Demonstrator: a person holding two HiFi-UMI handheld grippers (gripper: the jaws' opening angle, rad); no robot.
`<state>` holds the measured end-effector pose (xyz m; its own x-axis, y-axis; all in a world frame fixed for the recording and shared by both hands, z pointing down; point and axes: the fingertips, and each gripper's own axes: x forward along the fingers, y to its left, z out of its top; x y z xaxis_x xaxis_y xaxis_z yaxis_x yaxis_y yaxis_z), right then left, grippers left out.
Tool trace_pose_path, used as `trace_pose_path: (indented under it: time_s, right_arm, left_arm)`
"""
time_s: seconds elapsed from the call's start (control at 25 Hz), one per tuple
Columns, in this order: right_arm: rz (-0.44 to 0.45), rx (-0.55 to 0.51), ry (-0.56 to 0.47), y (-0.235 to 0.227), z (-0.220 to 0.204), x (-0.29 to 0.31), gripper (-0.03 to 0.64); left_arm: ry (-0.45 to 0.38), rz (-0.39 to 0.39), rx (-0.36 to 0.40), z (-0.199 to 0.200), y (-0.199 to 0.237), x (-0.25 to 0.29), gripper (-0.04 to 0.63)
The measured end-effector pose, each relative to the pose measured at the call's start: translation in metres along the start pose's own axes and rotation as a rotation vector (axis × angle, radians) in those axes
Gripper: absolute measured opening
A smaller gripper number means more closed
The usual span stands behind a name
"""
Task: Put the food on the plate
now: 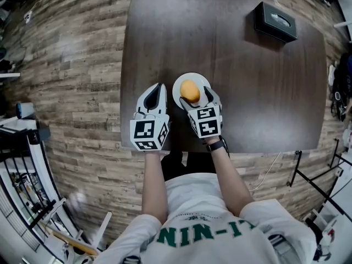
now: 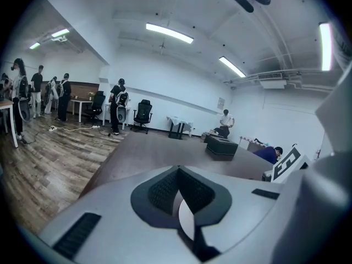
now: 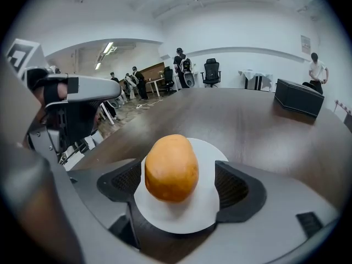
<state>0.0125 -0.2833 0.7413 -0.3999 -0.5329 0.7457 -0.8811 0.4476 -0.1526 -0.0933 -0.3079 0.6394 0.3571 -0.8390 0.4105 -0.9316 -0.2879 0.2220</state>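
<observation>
An orange-brown bread roll (image 1: 190,91) (image 3: 171,168) lies on a small white plate (image 1: 178,84) (image 3: 208,149) near the front edge of the dark table (image 1: 253,98). My right gripper (image 1: 197,99) (image 3: 179,185) straddles the roll, its jaws open, with a clear gap on the roll's right side. To the left of the plate, my left gripper (image 1: 159,88) (image 2: 179,172) rests with its jaws closed tip to tip and nothing between them. A sliver of the plate (image 2: 187,222) shows through the gap behind its tips.
A black tissue box (image 1: 275,21) (image 3: 298,97) (image 2: 221,146) sits at the table's far right. The table's front edge runs just under both grippers. Wood floor (image 1: 77,65) lies to the left. People, office chairs and tables stand far back in the room.
</observation>
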Motion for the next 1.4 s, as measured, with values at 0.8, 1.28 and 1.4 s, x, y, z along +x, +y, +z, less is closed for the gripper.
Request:
trace_pose_path:
  time_s: [0.8,1.28,1.4]
  right_arm:
    - [-0.055,0.049,-0.113,-0.025,0.018,-0.035,0.543]
    - [-0.156,0.064,-0.24,-0.05,0.062,-0.091,0.543]
    - [-0.181,0.065,-0.287,-0.051,0.077,-0.113,0.543]
  left_arm:
    - [-0.022,-0.008,0.051,0.015,-0.005,-0.013,0.011]
    - [-0.077,-0.045,0.098,0.057,-0.025,-0.021,0.011]
    - [-0.095,-0.052,0.111,0.071,-0.031,-0.029,0.011]
